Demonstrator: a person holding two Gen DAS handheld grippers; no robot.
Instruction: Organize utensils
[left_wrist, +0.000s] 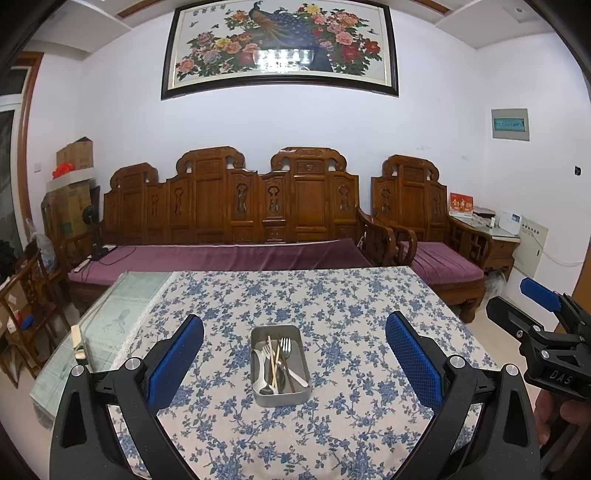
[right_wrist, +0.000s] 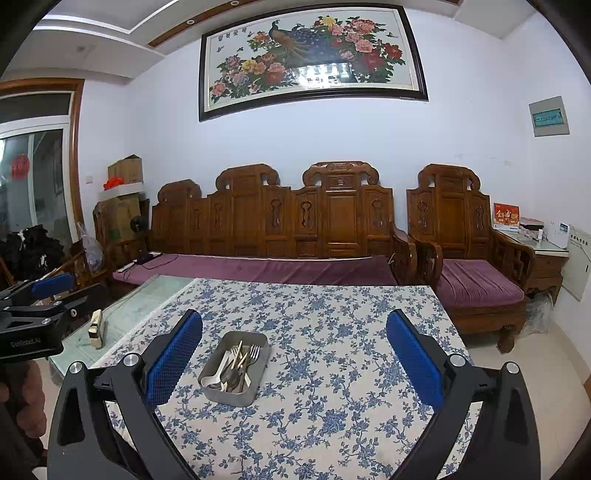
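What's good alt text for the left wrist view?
A metal tray of mixed utensils sits on a blue floral tablecloth, framed by the open left gripper. The right gripper hovers at the right edge; a carved wooden sofa stands behind.

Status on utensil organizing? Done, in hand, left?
Done: the forks, spoons and chopsticks all lie jumbled in the metal tray on the floral tablecloth; none loose on the cloth.
In hand: nothing. Left gripper and right gripper are both open, held back from the tray.
Left: possibly nothing, or sorting the pile by type; cannot tell.
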